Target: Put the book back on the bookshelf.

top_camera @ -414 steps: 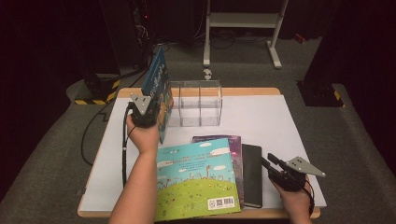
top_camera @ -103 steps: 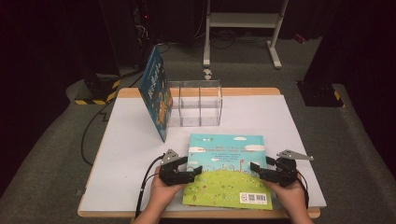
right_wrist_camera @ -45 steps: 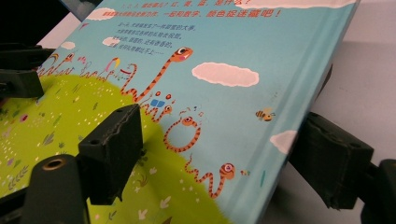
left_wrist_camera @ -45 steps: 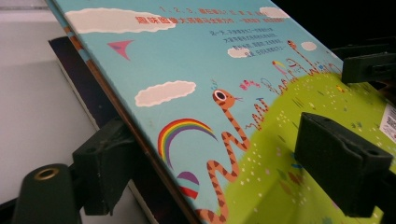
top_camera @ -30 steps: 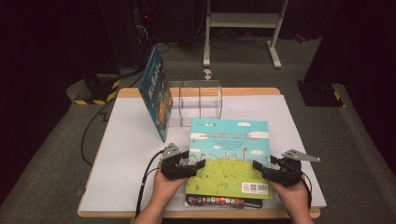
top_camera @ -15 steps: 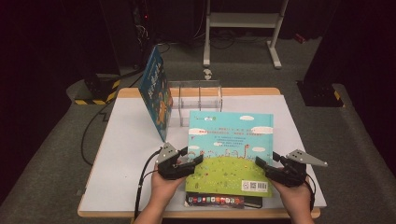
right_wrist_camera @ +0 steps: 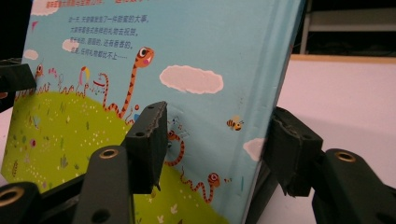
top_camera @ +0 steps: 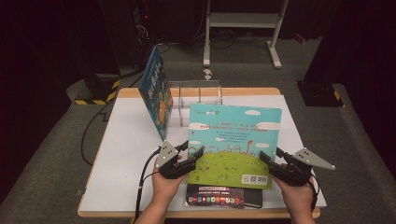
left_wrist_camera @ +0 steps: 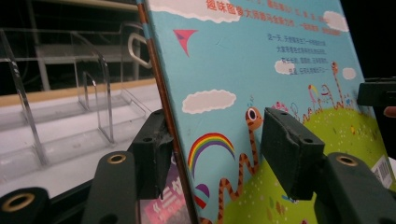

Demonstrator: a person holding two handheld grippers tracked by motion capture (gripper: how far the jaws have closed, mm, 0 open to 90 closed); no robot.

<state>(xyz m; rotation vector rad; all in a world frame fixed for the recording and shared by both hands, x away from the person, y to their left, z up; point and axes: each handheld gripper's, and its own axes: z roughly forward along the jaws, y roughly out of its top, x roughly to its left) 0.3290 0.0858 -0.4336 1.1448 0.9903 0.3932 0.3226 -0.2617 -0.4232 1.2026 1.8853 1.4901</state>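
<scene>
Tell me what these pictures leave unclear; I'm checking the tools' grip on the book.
- Left tool: whether its pads press the book; the near pad stands off the cover.
- Right tool: far pad behind the book's edge.
- Dark book: mostly covered in the high view.
- Small cover text: unreadable.

Blue book (top_camera: 156,95) leaning against clear acrylic rack (top_camera: 200,99) — dark book (top_camera: 223,197) flat on white table (top_camera: 123,144).
</scene>
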